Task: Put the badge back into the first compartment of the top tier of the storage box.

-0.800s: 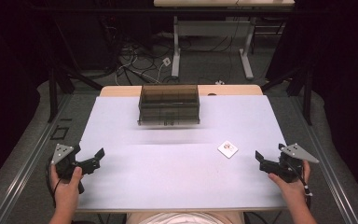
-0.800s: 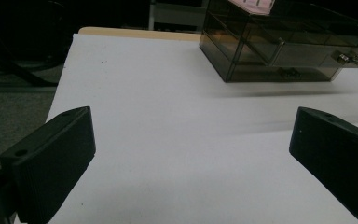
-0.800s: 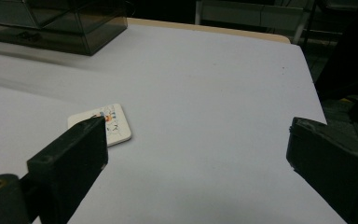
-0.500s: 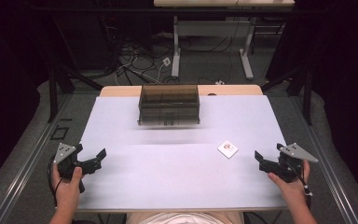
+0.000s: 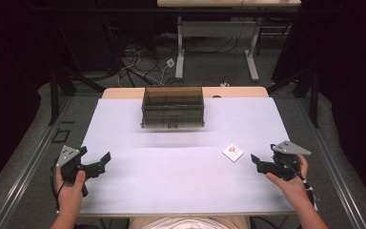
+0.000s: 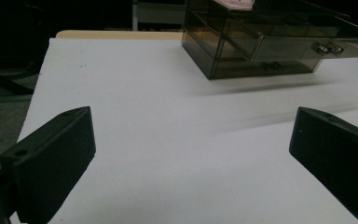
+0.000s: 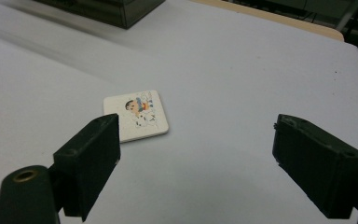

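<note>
A small white square card (image 5: 232, 152) with a cartoon figure lies flat on the white table at the right. My right gripper (image 5: 257, 163) is open just right of it, a short way off. In the right gripper view the card (image 7: 136, 115) lies just beyond the left jaw of this gripper (image 7: 196, 135), with bare table between the jaws. A smoky transparent drawer box (image 5: 173, 106) stands at the table's back middle. My left gripper (image 5: 101, 164) is open near the front left, holding nothing. Its jaws (image 6: 191, 135) face the box (image 6: 270, 42), whose upper drawer looks pulled out a little.
The white table top (image 5: 171, 181) has wide bare room between the two grippers. A wooden strip (image 5: 238, 91) runs along its far edge. Cables and desk legs (image 5: 181, 62) lie on the floor beyond. Something pink (image 6: 235, 3) rests on top of the box.
</note>
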